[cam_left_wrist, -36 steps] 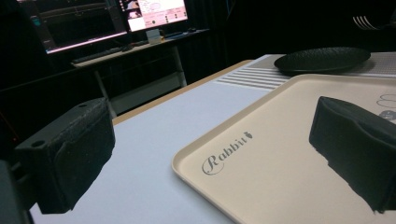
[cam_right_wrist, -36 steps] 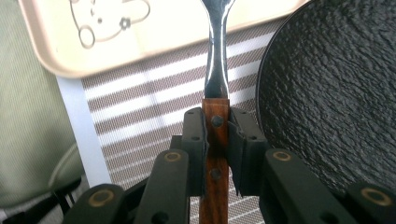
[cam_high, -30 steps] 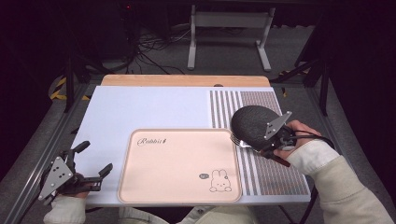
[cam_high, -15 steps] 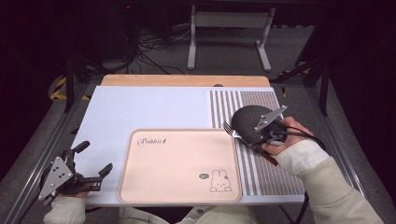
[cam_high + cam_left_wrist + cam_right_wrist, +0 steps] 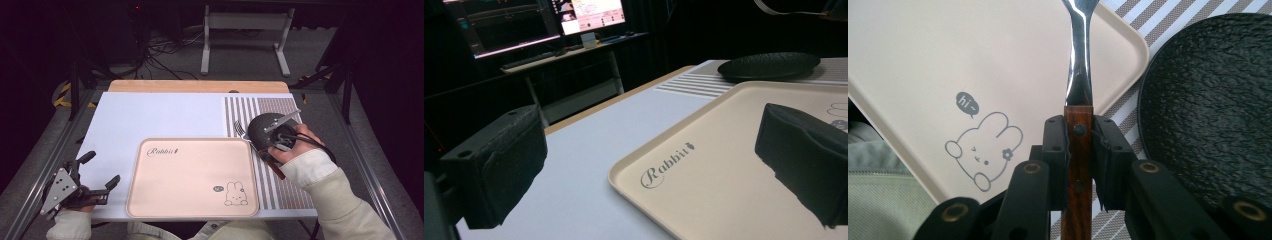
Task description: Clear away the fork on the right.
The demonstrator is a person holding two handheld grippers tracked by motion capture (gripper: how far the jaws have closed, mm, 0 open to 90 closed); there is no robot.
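right gripper [image 5: 1079, 145] shifted left, clamping fork [image 5: 1079, 75]

L tongs [image 5: 102, 172] gaping, idle; R tongs [image 5: 1079, 150] prob. clamped tight.

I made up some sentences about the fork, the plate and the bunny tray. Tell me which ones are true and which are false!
1. The right gripper is shut on the fork. True.
2. The fork has a wooden handle. True.
3. The black plate sits on the tray. False: it lies beside the tray, on the striped mat.
4. The left gripper holds a spoon. False: its jaws are open and empty.
5. The tray has a rabbit drawn on it. True.
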